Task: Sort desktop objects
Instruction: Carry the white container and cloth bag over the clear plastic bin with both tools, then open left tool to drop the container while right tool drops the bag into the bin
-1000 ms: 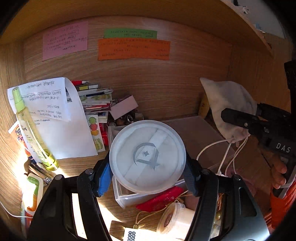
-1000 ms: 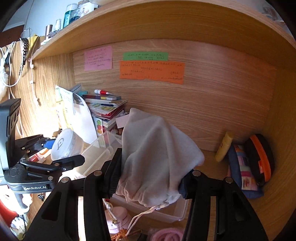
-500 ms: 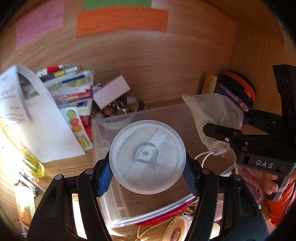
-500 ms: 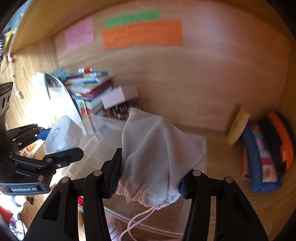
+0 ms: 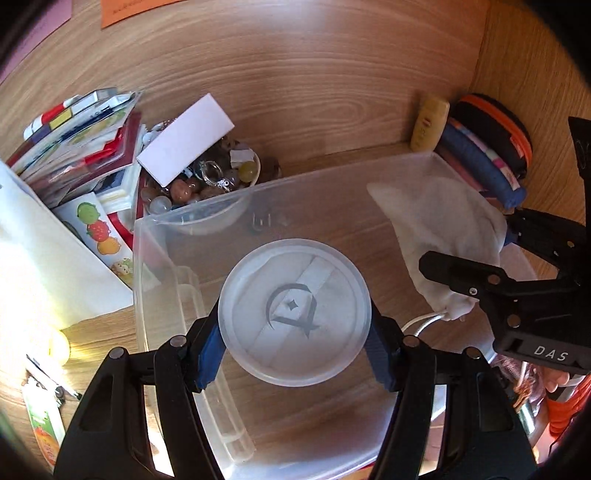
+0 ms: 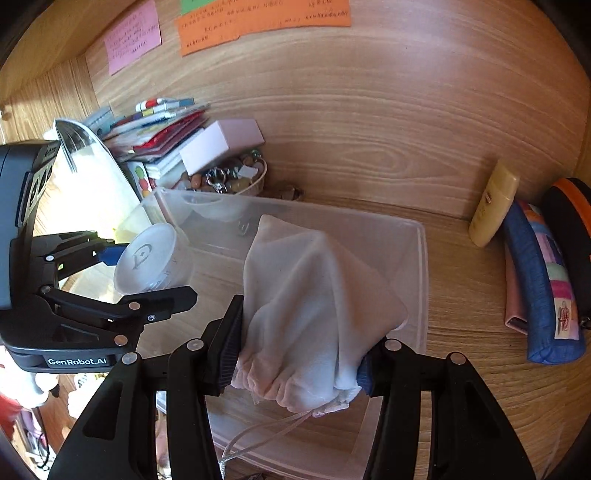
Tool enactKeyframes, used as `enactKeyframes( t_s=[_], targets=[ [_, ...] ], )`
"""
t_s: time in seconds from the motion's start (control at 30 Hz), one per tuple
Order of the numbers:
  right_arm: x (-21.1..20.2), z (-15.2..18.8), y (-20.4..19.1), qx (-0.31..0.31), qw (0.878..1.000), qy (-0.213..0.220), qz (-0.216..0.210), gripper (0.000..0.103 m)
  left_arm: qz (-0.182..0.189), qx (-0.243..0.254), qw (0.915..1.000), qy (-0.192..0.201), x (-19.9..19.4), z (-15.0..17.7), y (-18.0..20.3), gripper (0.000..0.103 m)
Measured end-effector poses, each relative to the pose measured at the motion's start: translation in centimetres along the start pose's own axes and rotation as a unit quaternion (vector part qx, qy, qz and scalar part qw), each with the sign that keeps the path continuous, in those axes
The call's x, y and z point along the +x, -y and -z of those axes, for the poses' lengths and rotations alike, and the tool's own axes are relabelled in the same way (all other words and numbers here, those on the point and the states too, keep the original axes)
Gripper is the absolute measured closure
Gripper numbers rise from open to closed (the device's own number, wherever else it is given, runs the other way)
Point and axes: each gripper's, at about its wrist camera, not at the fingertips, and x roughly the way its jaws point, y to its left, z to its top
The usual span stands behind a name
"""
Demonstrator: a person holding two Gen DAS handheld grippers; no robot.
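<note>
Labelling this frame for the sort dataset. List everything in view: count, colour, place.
round container: 1, frosted white, in left tongs over the bin
drawstring pouch: 1, white, in right tongs over the bin
storage bin: 1, clear plastic, centre of desk
bowl of beads and rings: 1, mixed colours, behind bin's left corner
small box: 1, pale pink, resting over the bowl and stack
stack of booklets: 1, multicoloured, back left
tube: 1, yellow, leaning on back wall at right
pouch: 1, blue patchwork, far right
case: 1, black and orange, far right
wall notes: 3, pink, green, orange
left tongs: black, shut
right tongs: black, shut
</note>
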Motion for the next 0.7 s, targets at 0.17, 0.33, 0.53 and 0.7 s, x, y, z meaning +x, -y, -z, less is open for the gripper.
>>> enactKeyframes(
  t_s=[0.17,0.33,0.53,0.7],
  targets=[
    [0.33,-0.28,-0.21,-0.006,1.0,-0.012,0.003,0.055,-0.007,0.014,0.9999,-0.004,0.34,-0.14,0.14,0.038],
    [0.49,-0.42,-0.82,-0.024,0.999,-0.017,0.02,0.055,-0.015,0.026,0.9996,-0.001,0.66,-0.18,0.21,0.038],
    [0.48,-0.43,-0.73,-0.027,0.999,-0.016,0.028,0.055,-0.016,0.029,0.9994,0.006,0.71,-0.07,0.22,0.038],
    [0.56,-0.45,-0.74,-0.035,0.999,-0.018,0.029,0.054,-0.018,0.026,0.9994,0.01,0.8,0.07,-0.16,0.038]
  ],
)
